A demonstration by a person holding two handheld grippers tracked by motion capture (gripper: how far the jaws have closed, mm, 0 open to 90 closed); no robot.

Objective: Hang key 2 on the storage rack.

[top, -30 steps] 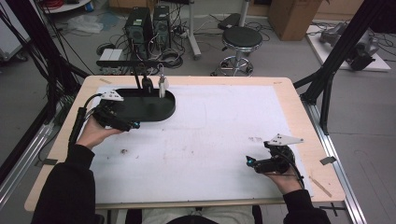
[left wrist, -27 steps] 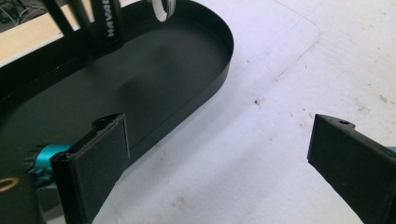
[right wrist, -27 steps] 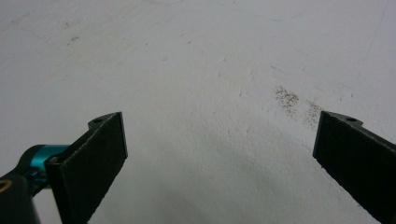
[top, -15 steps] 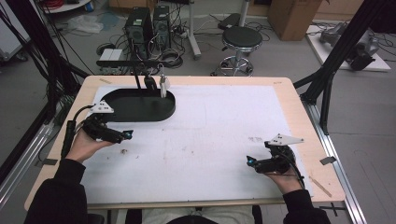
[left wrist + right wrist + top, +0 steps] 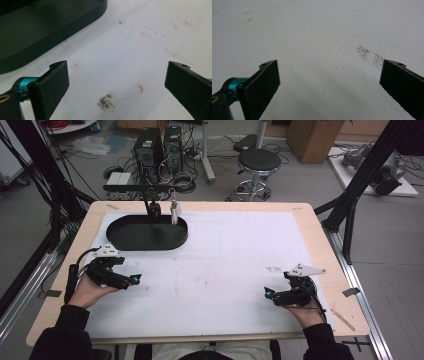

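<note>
Here I see my left tool [image 5: 134, 279] with its jaws wide apart and nothing between them, low over the white mat [image 5: 240, 265] on the bench [image 5: 320, 245], just in front of the black tray [image 5: 146, 233]. The tray lies at the far left of the mat, perhaps empty, though its dark floor is hard to read. My right tool [image 5: 268, 292] is well apart from the tray, also wide and holding nothing.

A wooden table [image 5: 320, 227] is covered by a stained white sheet [image 5: 240, 255]. A black oval tray [image 5: 146, 233] is set on the sheet at the far left. Two small stands are seen at the tray's far edge.
</note>
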